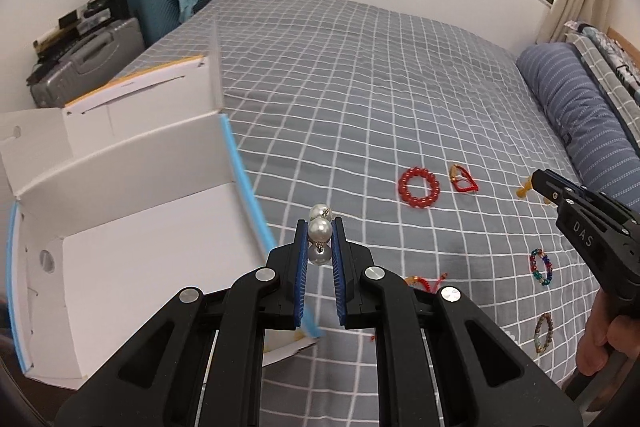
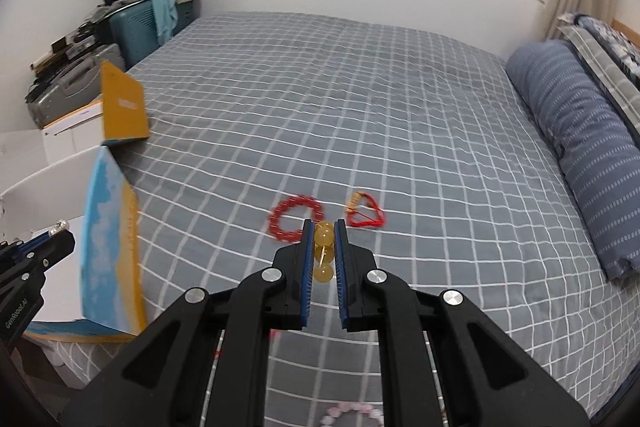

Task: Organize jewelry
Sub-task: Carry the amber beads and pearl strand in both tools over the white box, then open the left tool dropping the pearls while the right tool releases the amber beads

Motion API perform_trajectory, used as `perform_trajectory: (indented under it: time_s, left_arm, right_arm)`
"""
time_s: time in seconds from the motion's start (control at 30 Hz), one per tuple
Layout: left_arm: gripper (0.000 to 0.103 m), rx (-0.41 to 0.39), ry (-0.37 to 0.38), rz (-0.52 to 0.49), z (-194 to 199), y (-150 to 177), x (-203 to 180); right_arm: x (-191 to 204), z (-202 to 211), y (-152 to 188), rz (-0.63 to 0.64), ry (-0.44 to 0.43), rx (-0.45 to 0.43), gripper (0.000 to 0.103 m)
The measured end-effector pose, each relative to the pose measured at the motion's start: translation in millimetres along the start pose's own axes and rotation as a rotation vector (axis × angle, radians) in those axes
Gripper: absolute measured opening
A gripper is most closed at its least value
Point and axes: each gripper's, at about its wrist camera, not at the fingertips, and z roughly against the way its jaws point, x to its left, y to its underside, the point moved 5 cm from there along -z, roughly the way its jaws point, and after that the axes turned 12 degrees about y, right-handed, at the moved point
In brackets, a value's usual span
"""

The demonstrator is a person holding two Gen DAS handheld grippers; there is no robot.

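Above a checked bed, the left gripper (image 1: 320, 233) pinches a pearl bracelet (image 1: 320, 229) between its fingertips, beside an open white box (image 1: 132, 227). The right gripper (image 2: 323, 235) clamps an amber bead bracelet (image 2: 323, 237) likewise.

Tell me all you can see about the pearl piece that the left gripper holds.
The pearl piece shows three glossy white round beads joined by small metal links. The left gripper is shut on the middle bead between its blue pads; one bead sticks out past the tips, one sits deeper inside. It hangs above the checked bedspread, beside the open white box.
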Motion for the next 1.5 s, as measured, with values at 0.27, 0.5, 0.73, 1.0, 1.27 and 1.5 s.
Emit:
perform_trajectory:
  time_s: [0.27, 0.5, 0.73, 1.0, 1.27, 1.5]
  left_arm:
    - [0.011, -0.016, -0.047, 0.050, 24.4, 5.0, 41.5]
    - [0.011, -0.032, -0.106, 0.114, 45.5, 11.0, 87.4]
    - [0.011, -0.054, -0.191, 0.206, 65.5, 25.8, 145.0]
    - [0.011, -0.026, -0.248, 0.289, 70.7, 57.0, 200.9]
    - [0.011, 0.010, -0.267, 0.312, 63.6, 76.4, 223.6]
    - [0.011, 0.061, -0.246, 0.341, 52.0, 89.2, 229.7]
  right_arm:
    - [65.4, 23.6, -10.4, 0.050, -0.081, -0.027, 0.009]
    - [129.3, 45.8, -12.7, 0.109, -0.160, -0.048, 0.009]
    - [195.7, 60.4, -5.3, 0.187, -0.224, -0.053, 0.009]
    - [261.9, 54.7, 19.2, 0.283, -0.263, -0.020, 0.009]
    - [304.1, 39.1, 51.4, 0.355, -0.280, 0.051, 0.009]
    - [311.8, 30.0, 60.3, 0.375, -0.269, 0.081, 0.009]
